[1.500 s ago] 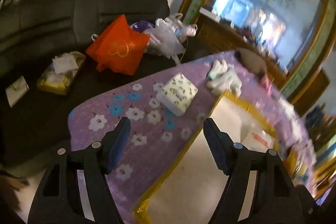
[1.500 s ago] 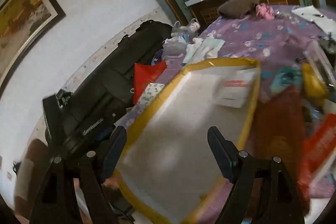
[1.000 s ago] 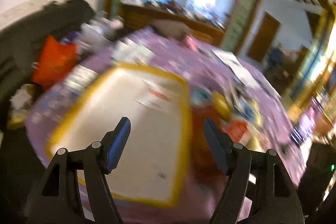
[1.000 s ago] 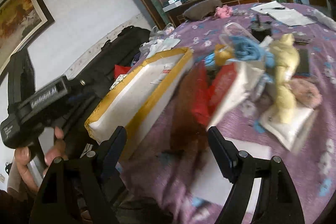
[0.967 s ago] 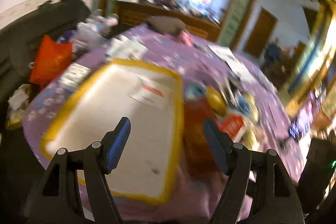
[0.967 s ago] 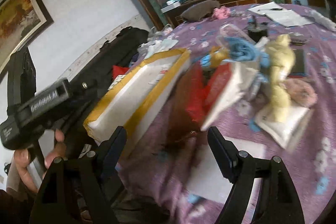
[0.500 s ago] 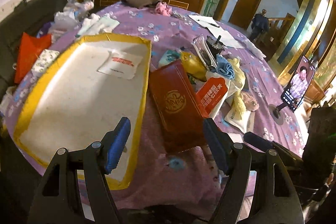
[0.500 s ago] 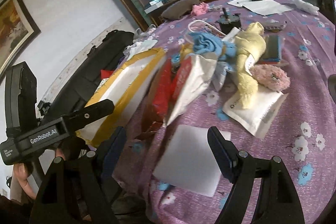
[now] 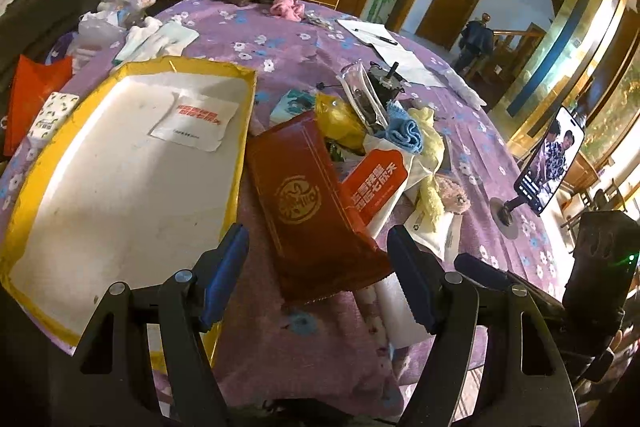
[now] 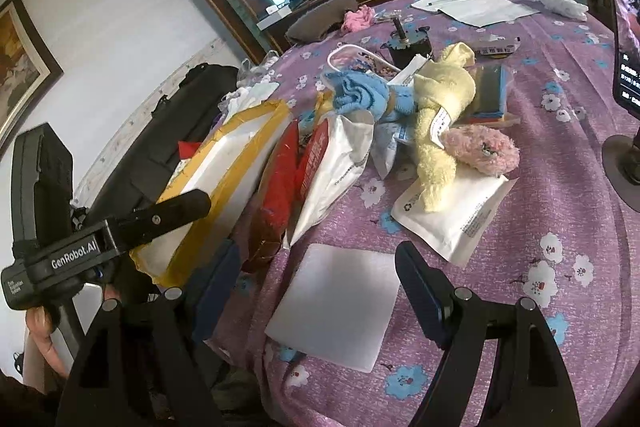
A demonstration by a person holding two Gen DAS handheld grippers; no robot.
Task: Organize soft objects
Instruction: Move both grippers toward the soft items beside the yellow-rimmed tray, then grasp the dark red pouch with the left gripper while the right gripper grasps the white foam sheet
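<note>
At the near edge of the desk (image 10: 560,187) you hover both tools, nothing picked up yet. Your left gripper (image 9: 318,271) gapes empty over the red pouch (image 9: 312,203), beside the yellow-rimmed tray (image 9: 120,179). Your right gripper (image 10: 320,291) is spread wide above the white foam pad (image 10: 336,303). The soft things, the yellow towel (image 10: 440,107), blue cloth (image 10: 356,95) and pink plush (image 10: 480,149), lie heaped mid-desk. Next, I'd judge, reach forward and pinch one.

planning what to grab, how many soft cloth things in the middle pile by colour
blue cloth: 1
yellow towel: 1
pink fluffy item: 1
total: 3
</note>
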